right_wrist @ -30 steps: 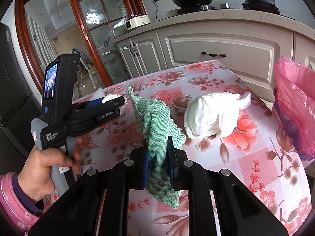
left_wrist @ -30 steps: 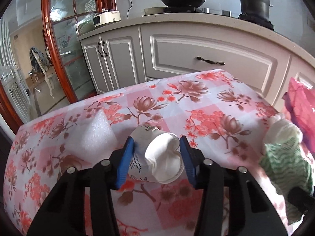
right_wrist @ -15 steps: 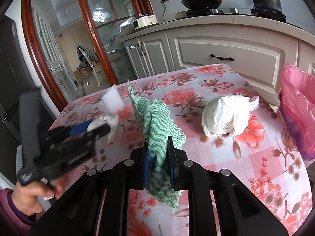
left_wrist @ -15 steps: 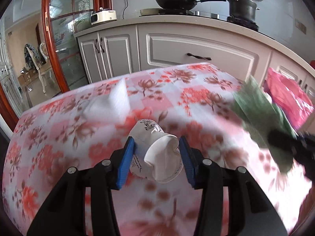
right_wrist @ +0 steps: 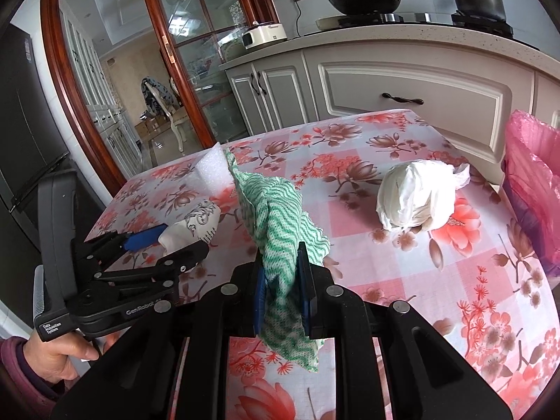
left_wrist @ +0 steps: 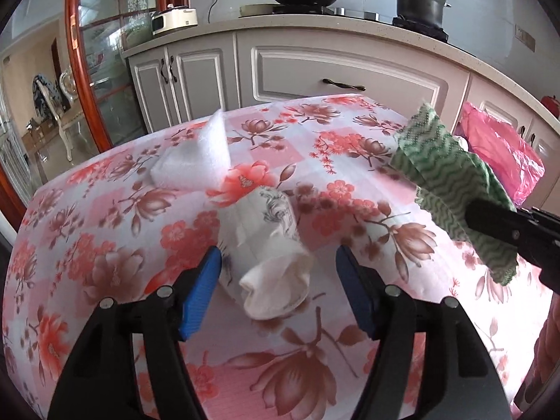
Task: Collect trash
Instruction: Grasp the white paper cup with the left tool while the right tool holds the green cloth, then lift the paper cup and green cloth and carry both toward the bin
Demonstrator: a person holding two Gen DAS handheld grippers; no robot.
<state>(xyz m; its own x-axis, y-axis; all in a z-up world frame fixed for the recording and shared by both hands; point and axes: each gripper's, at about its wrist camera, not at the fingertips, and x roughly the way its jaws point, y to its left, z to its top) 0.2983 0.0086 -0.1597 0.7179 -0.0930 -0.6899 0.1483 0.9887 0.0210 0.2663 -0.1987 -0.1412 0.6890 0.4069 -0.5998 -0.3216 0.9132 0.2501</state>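
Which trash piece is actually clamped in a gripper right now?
The green-and-white wavy-striped cloth, pinched in the right gripper. The crumpled paper cup lies loose between the open left gripper.

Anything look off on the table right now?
Yes: the crumpled paper cup lies on its side between the open left claw, not gripped. The right claw is clamped on the green cloth.

my left wrist camera looks forward and down along its fingers, low and close over the floral table (left_wrist: 105, 245), facing the kitchen counter (left_wrist: 350, 31). my right wrist camera sits just to its right, a little farther back, facing the same way. both share the table, the white foam piece (left_wrist: 196, 161) (right_wrist: 213, 168), the green cloth (left_wrist: 451, 182) (right_wrist: 280, 217) and the counter (right_wrist: 420, 35).
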